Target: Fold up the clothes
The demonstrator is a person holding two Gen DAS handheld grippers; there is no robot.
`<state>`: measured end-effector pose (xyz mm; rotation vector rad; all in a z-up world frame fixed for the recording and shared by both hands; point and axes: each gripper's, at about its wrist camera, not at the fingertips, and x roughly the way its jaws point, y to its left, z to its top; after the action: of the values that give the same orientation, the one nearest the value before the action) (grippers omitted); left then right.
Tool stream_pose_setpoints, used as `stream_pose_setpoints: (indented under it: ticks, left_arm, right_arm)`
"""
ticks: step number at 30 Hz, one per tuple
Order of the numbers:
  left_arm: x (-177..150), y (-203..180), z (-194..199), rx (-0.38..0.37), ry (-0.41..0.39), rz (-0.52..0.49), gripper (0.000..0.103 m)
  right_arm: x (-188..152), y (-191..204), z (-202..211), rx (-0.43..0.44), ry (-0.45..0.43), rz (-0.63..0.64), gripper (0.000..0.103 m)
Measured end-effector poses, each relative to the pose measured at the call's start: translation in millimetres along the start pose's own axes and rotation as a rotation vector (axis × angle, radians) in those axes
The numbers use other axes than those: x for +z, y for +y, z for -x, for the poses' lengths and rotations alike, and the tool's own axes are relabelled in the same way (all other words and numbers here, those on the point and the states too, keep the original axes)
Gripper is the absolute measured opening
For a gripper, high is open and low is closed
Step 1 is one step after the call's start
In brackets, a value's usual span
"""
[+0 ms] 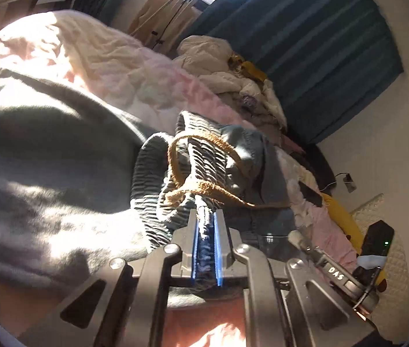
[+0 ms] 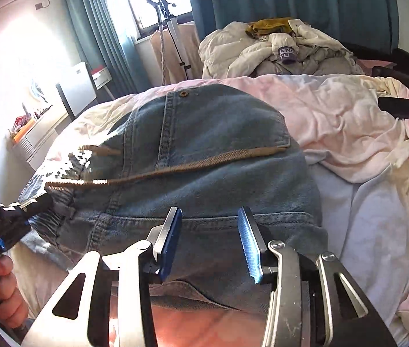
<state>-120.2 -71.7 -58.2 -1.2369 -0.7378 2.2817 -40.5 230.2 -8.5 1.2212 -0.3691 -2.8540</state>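
Clamped on the elastic waistband (image 1: pixel 158 179), our left gripper (image 1: pixel 206 228) holds the denim garment (image 2: pixel 204 150) while our right gripper (image 2: pixel 210 231) hovers half-open and empty, so we judge folding barely begun.

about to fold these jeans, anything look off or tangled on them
Yes: the brown drawstring trails loose across the jeans instead of sitting at the waist. At the left gripper it is knotted and looped over the bunched elastic waistband that the gripper pinches. The right gripper is open over the denim.
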Motion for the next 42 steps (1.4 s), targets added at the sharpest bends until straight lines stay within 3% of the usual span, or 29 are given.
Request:
stream_pose_setpoints:
  ticks: [2,4,11,15,20,25,29,30,33,34,38,40,42]
  left_arm:
    - [-2.3,17.6,-12.3,0.026,0.06,0.077,0.01]
    - [-2.5,21.1,-13.0,0.016,0.061,0.092,0.01]
    - [-4.7,-6.5,0.2,0.042,-0.015,-0.059,0.01]
    - [-1.2,2.8,-12.5,0.085,0.023,-0.039,0.013]
    - [2.2,14.5,-18.8,0.05,0.032,0.014,0.014]
    - [1.5,10.3,-12.3,0.062,0.025,-0.006,0.021]
    - [-2.3,18.8,5.4,0.065,0.016,0.082,0.024]
    - [-3.0,21.7,12.5,0.07,0.002,0.102,0.03]
    - [-5.4,35.5,42.0,0.092,-0.079,0.191,0.061]
    - [-6.6,42.3,53.3,0.092,-0.107,0.233,0.065]
    - [-9.5,73.5,102.1,0.06,-0.211,0.404,0.065]
    - [-16.3,90.6,128.2,0.125,-0.278,0.479,0.066]
    - [-21.8,111.8,144.0,0.14,-0.302,0.576,0.067]
  right_arm:
    - [2.9,-2.2,-1.9,-0.021,0.014,-0.007,0.041]
    - [5.2,-4.7,-5.5,-0.027,0.035,-0.023,0.04]
    - [27.2,-27.3,1.8,-0.017,-0.004,-0.054,0.04]
    - [46.9,-43.4,-10.8,-0.057,-0.023,-0.063,0.04]
    - [34.4,-55.3,-76.7,-0.104,0.16,-0.053,0.041]
    - [33.0,-55.5,-85.6,-0.12,0.171,-0.075,0.043]
    - [31.1,-56.9,-79.6,-0.115,0.159,-0.089,0.043]
    - [30.6,-57.8,-77.0,-0.11,0.158,-0.098,0.043]
    - [29.6,-61.8,-67.6,-0.088,0.151,-0.133,0.043]
    - [29.1,-63.2,-64.6,-0.081,0.149,-0.144,0.043]
    - [25.0,-66.5,-53.4,-0.062,0.143,-0.166,0.043]
    - [23.0,-67.8,-47.6,-0.052,0.14,-0.177,0.043]
    - [21.2,-69.7,-43.1,-0.039,0.136,-0.193,0.043]
